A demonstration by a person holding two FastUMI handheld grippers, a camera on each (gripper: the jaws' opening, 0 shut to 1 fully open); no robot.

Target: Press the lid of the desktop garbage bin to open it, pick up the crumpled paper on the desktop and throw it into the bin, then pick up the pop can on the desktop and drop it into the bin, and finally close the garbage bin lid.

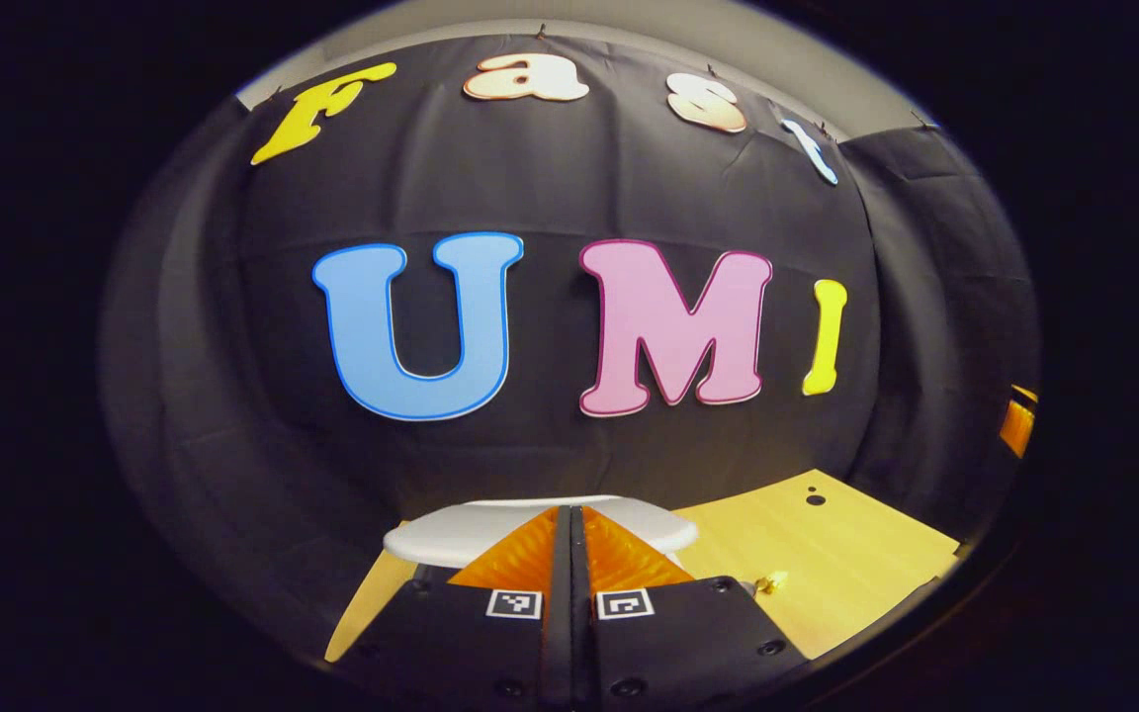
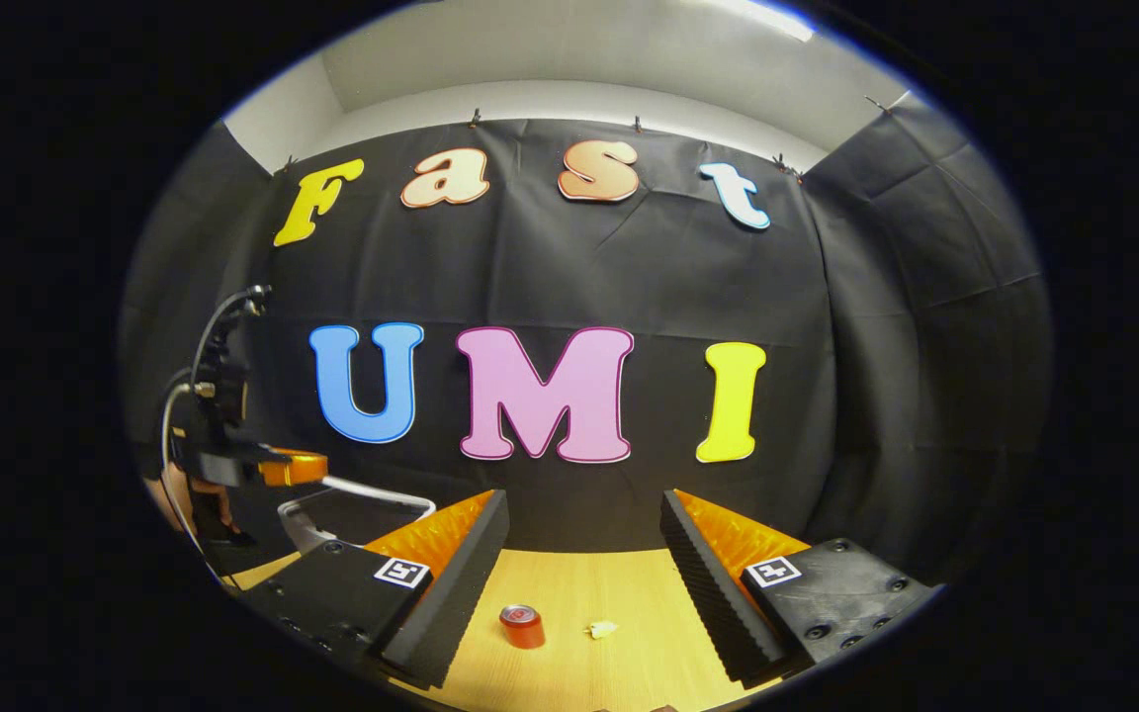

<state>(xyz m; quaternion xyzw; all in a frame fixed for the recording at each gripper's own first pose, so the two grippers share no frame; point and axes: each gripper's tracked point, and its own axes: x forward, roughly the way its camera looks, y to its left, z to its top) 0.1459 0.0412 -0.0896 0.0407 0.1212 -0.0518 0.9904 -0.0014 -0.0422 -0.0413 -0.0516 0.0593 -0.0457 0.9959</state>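
In the left gripper view, the left gripper [image 1: 570,524] is seen closed on nothing, its fingers pressed together just above the bin lid [image 1: 451,537]. In the right gripper view, the right gripper [image 2: 584,519] is held open above the table [image 2: 629,658]. The can [image 2: 522,626] stands at 6 o'clock, the crumpled paper [image 2: 602,629] just beside it at 3 o'clock. The bin [image 2: 357,509] is noted at 9 o'clock.

Dim booth under soft overhead light, strong fisheye bending at edges, focus mostly sharp.
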